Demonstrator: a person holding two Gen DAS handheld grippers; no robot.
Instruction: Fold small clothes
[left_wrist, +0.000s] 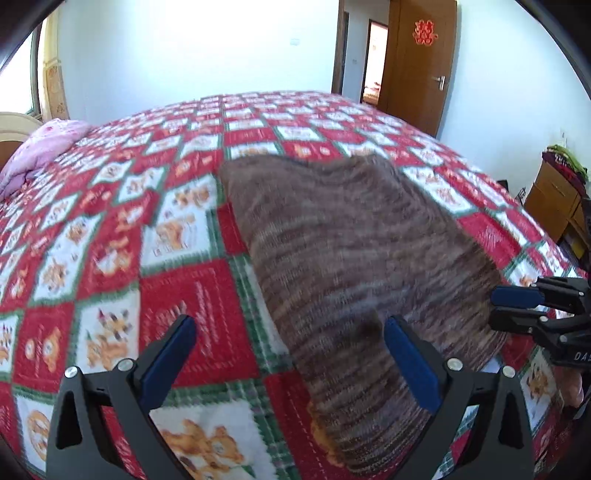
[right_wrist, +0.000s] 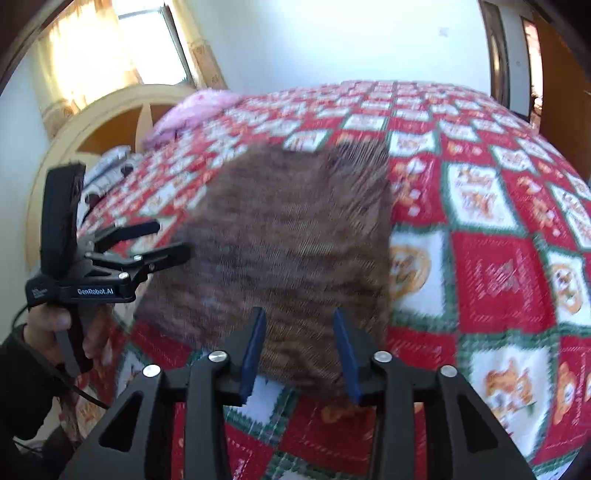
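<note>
While the brown knitted garment (left_wrist: 354, 258) lies spread flat on the bed (left_wrist: 110, 229), near its front edge and over the red, white and green checked bedspread (right_wrist: 498, 266), neither tool has hold of it. The left gripper (left_wrist: 290, 360) has its fingers (left_wrist: 170, 354) wide apart, the knit's near end lying between them but untouched by the blue pads. The right gripper (right_wrist: 299, 354) also has its fingers (right_wrist: 255, 350) apart, more narrowly, with the garment's near hem showing between them and no pad pressing on it.

Judging by the flat lie of the cloth, the step in hand looks like a release after laying a fold, or the run-up to the next one. To do it well, each gripper should pinch only the top layer at a near corner, both lift together and carry the edge over evenly so the knit does not bunch or skew, then let go only once it rests flat.

Readable writing: "GenRobot.AI" on the left gripper's body in the right wrist view, and partial letters "DAS" on the right gripper in the left wrist view. A red paper ornament (left_wrist: 424, 33) hangs on the wooden door (left_wrist: 417, 74); the bedspread's printed script is too blurred to read.
</note>
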